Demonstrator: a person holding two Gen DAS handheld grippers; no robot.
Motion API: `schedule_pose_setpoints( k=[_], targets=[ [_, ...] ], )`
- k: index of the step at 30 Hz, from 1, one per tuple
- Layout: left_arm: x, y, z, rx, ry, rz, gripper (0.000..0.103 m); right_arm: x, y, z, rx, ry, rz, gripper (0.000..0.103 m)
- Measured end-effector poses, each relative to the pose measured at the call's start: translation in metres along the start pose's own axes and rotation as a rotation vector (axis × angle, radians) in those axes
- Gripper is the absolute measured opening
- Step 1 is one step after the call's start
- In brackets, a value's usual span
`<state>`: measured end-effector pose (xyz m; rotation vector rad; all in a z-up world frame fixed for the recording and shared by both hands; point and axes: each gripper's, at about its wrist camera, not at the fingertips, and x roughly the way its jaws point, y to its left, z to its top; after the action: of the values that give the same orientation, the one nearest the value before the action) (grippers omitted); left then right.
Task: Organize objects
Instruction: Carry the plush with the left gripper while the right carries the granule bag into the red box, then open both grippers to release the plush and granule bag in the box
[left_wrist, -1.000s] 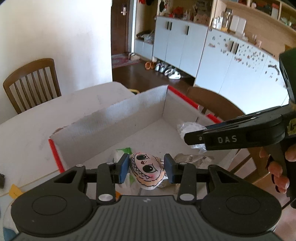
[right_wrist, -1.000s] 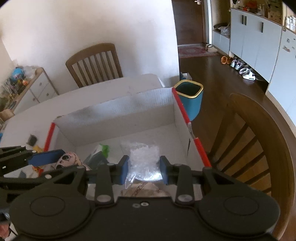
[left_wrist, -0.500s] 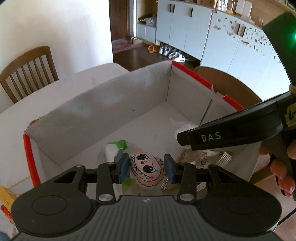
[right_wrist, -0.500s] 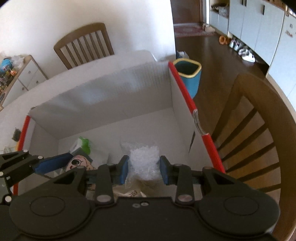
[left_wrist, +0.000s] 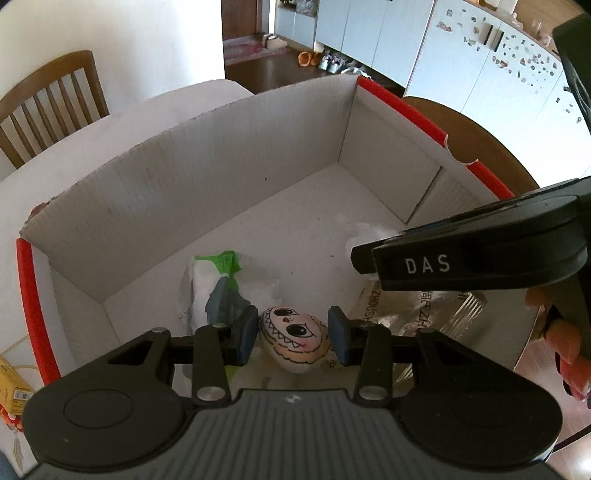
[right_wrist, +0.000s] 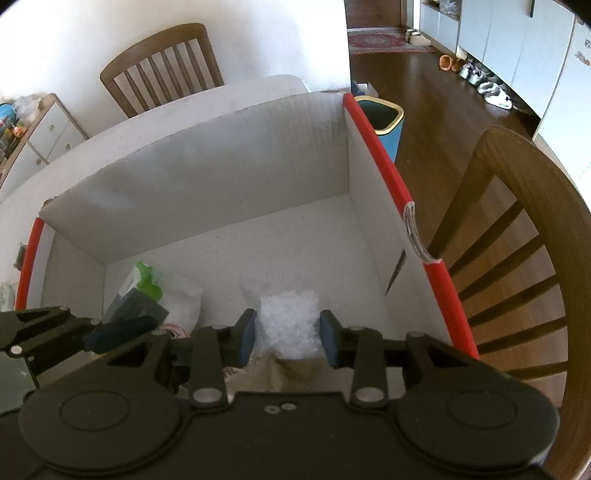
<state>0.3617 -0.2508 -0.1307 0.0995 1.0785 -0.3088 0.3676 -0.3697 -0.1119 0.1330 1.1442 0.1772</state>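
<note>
A white cardboard box (left_wrist: 229, 166) with red-taped side edges stands on the table; it also shows in the right wrist view (right_wrist: 207, 173). My left gripper (left_wrist: 292, 335) is shut on a cartoon-face toy (left_wrist: 295, 341) and holds it low inside the box. My right gripper (right_wrist: 287, 339) is shut on a clear bag of white bits (right_wrist: 289, 321), also inside the box. A white packet with a green top (left_wrist: 216, 275) lies on the box floor, also seen in the right wrist view (right_wrist: 147, 280). A clear pack of cutlery (left_wrist: 436, 310) lies under the right gripper (left_wrist: 469, 254).
A wooden chair (right_wrist: 517, 236) stands right of the box and another (right_wrist: 162, 66) at the table's far side. A blue bin (right_wrist: 382, 122) sits on the floor behind the box. A yellow item (left_wrist: 11, 384) lies on the table left of the box.
Both grippers have moved forward and down into the box with their objects still held. The box now fills both views.
</note>
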Motion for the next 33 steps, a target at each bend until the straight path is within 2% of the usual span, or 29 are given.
schedule_pose_setpoints(
  k=[5,9,11,20,26,33],
  targets=[
    [0.001,0.001,0.000,-0.004,0.016,0.004,0.042,-0.002,-0.002,-0.001,0.015,-0.001,0.002,0.041],
    [-0.004,0.003,-0.001,-0.013,0.000,0.007,0.054,-0.003,-0.009,0.003,0.025,-0.005,0.013,0.045],
    [-0.008,0.005,-0.002,-0.023,-0.011,-0.002,0.056,-0.005,-0.008,0.002,0.023,-0.010,0.009,0.046],
    [-0.029,0.001,-0.007,-0.039,-0.074,-0.009,0.056,-0.020,-0.004,-0.004,0.029,-0.038,0.019,0.061],
    [-0.049,0.005,-0.011,-0.052,-0.126,-0.024,0.056,-0.039,-0.003,-0.006,0.044,-0.067,0.034,0.062],
    [-0.074,0.012,-0.017,-0.084,-0.193,-0.054,0.056,-0.068,0.008,-0.017,0.004,-0.119,0.032,0.062]
  ],
)
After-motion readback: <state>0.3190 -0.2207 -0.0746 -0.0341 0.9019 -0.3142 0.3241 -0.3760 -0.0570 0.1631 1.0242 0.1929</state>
